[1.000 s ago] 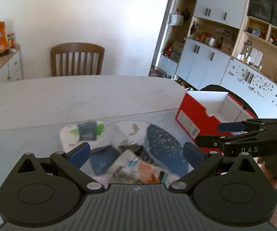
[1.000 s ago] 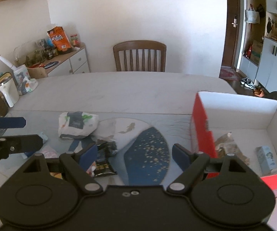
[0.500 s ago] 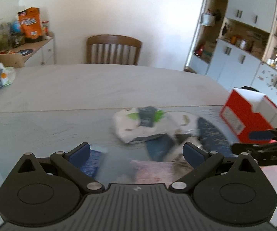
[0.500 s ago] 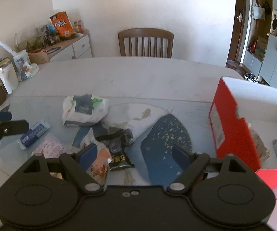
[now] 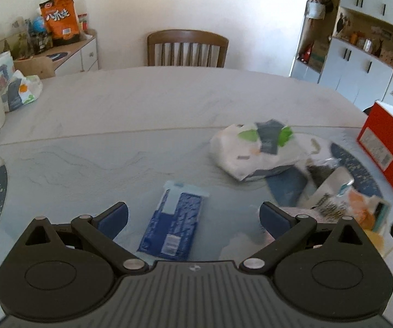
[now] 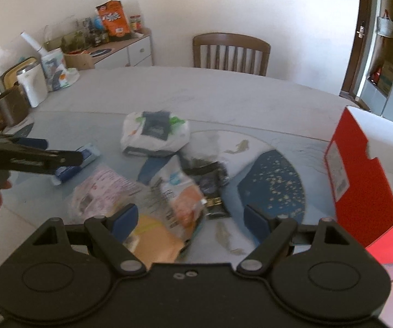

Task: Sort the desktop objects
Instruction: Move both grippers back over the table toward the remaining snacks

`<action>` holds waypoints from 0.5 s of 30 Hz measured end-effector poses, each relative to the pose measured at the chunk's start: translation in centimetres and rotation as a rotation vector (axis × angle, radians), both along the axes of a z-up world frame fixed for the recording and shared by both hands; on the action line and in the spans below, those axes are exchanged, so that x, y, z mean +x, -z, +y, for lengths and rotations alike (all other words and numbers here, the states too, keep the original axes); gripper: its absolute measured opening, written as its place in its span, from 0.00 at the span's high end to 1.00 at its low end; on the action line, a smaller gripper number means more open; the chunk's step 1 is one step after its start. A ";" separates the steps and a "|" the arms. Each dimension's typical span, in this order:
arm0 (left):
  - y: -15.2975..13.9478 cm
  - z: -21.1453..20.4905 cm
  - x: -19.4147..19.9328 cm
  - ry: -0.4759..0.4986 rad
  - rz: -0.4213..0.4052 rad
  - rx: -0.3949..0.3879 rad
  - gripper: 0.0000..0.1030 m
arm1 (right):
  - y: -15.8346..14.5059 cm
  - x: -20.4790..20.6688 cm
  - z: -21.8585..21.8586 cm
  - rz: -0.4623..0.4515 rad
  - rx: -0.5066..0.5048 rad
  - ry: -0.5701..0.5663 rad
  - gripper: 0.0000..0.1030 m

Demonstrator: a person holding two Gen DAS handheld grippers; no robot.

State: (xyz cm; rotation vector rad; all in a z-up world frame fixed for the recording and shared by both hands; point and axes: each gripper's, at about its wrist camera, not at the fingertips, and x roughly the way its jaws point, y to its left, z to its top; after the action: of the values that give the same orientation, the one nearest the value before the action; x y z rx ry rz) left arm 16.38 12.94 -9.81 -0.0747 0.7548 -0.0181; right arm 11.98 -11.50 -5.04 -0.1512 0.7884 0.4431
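Observation:
My left gripper (image 5: 193, 216) is open, hanging over a blue packet (image 5: 171, 224) that lies flat on the table between its fingers, untouched. The same packet (image 6: 73, 164) shows in the right wrist view beneath the left gripper's fingers (image 6: 46, 158). My right gripper (image 6: 189, 218) is open above a heap of snack bags: an orange-and-white bag (image 6: 180, 194), a black packet (image 6: 212, 188), a pink bag (image 6: 100, 191) and a yellow one (image 6: 155, 243). A white tissue pack (image 6: 155, 132) lies behind them. The red box (image 6: 357, 180) stands open at the right.
A marble table (image 5: 169, 104) carries a blue speckled placemat (image 6: 273, 188). A wooden chair (image 5: 186, 47) stands at the far side. A white kettle (image 6: 33, 84), a cup and jars crowd the left edge by a sideboard. Cabinets line the right wall.
Both grippers swung left and sank toward the table. The blue packet came between the left fingers; the snack heap now lies under the right gripper, and the red box slid to the right edge.

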 end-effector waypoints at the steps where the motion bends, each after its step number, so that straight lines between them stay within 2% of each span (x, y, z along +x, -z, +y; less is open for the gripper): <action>1: 0.2 0.1 0.1 0.001 0.003 0.001 0.00 | 0.1 -0.3 0.4 -0.004 -0.006 -0.012 0.20; 6: 0.8 0.1 0.1 0.014 0.002 0.028 0.00 | 0.7 -1.1 2.0 -0.002 -0.023 -0.055 0.20; 15: 2.1 0.2 0.8 0.010 0.029 0.033 0.01 | 2.6 -1.0 3.9 0.019 -0.071 -0.096 0.21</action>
State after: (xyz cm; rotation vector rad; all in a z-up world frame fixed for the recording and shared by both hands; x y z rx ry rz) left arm 17.18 13.15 -11.87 -0.0395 0.7839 -0.0143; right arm 10.97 -7.58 -7.61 -0.2526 0.8188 0.5084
